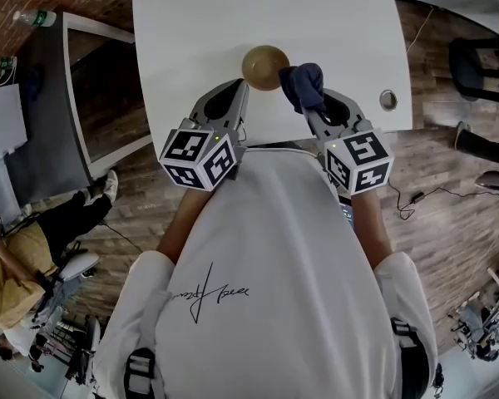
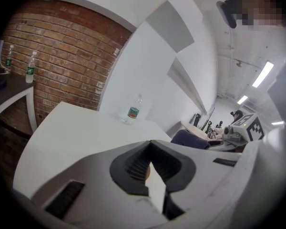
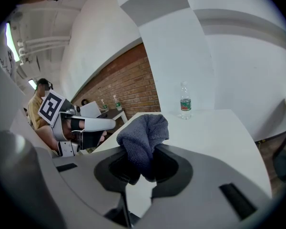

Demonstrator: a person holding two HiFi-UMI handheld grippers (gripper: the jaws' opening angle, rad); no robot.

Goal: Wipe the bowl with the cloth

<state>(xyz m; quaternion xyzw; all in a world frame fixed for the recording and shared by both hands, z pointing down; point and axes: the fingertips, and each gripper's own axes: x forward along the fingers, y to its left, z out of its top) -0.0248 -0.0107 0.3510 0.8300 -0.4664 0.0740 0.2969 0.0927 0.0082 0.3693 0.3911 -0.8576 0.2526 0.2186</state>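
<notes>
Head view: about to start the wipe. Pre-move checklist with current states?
1. Cloth clamped in right gripper: ok.
2. Left gripper on bowl rim: ok, a tan sliver sits between its narrow jaws.
3. Bowl upright on table: ok.
4. Cloth inside bowl: not ok, it is beside the bowl's right rim.
5. Bowl interior empty: cannot tell, too small.
6. Bottle out of the way: ok, it stands at the table's far end.

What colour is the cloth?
The cloth is dark greyish blue, best seen in the right gripper view.
</notes>
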